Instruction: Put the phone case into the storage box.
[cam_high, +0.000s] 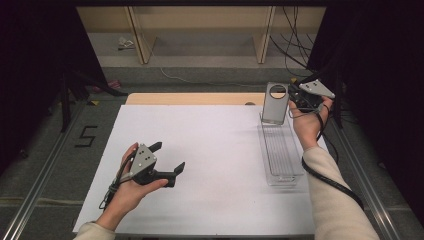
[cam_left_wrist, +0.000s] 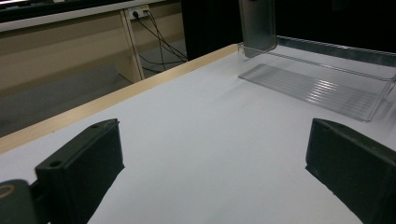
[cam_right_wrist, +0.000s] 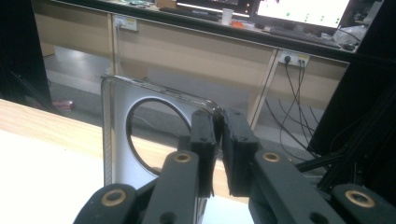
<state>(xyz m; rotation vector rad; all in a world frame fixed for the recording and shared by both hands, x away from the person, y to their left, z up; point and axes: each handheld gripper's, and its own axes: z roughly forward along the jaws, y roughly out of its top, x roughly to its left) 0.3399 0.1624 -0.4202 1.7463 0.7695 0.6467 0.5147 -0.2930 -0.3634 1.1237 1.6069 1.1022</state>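
The phone case (cam_high: 275, 102) stands upright at the far end of the clear tray (cam_high: 280, 150), pinched at its top corner by the right gripper (cam_high: 294, 100). Well left of the tray, the left gripper (cam_high: 167, 157) hovers over the white table (cam_high: 210, 145), jaws spread.

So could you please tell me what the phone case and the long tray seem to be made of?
Phone case: apparently clear, glossy plastic; the background shows faintly through it, and its rim glints. Long tray: transparent, ribbed plastic, probably acrylic; the white table shows through.
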